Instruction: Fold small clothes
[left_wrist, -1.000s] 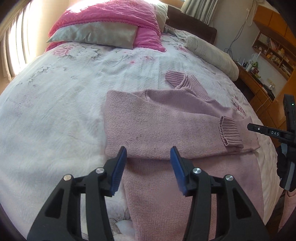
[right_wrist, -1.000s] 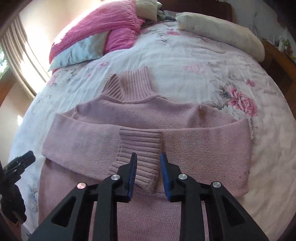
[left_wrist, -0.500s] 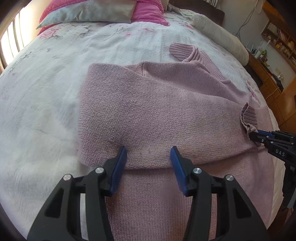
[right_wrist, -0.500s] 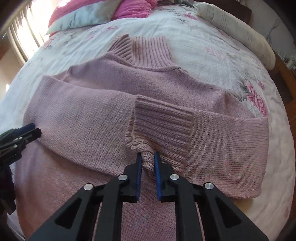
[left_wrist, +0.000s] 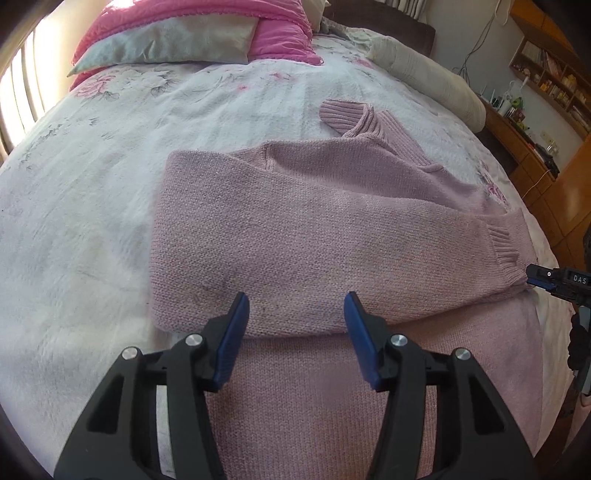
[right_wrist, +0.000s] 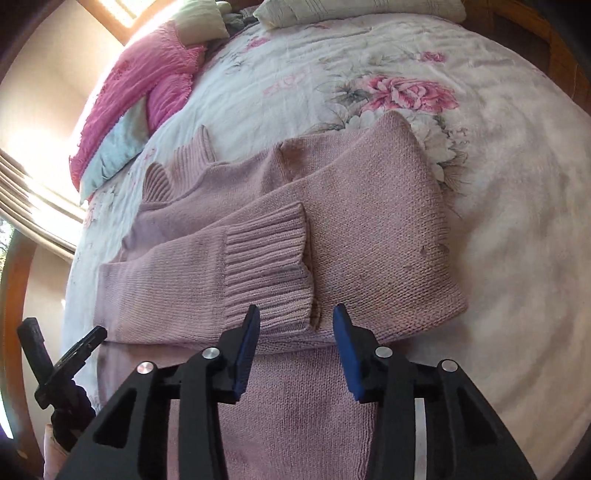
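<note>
Right wrist view looks down on the pink sweater (right_wrist: 369, 236), spread flat on the bed (right_wrist: 498, 177) with its collar (right_wrist: 177, 173) toward the pillows (right_wrist: 147, 85). Both sleeves lie folded across the chest, the ribbed cuff (right_wrist: 266, 266) of one resting on top of the other; laying them inward like this narrows the garment to a plain rectangle, ready for a fold along its length. The right hand-held gripper (right_wrist: 295, 350) hovers just short of that cuff with its jaws spread and nothing between them, so the sleeve lies free. In the left wrist view the left hand-held gripper (left_wrist: 295, 339) likewise stands wide apart and empty, poised over the lower edge of the folded sleeve (left_wrist: 295, 240). Judging by this, the sleeve step looks done and the lower body has yet to be brought up.
</note>
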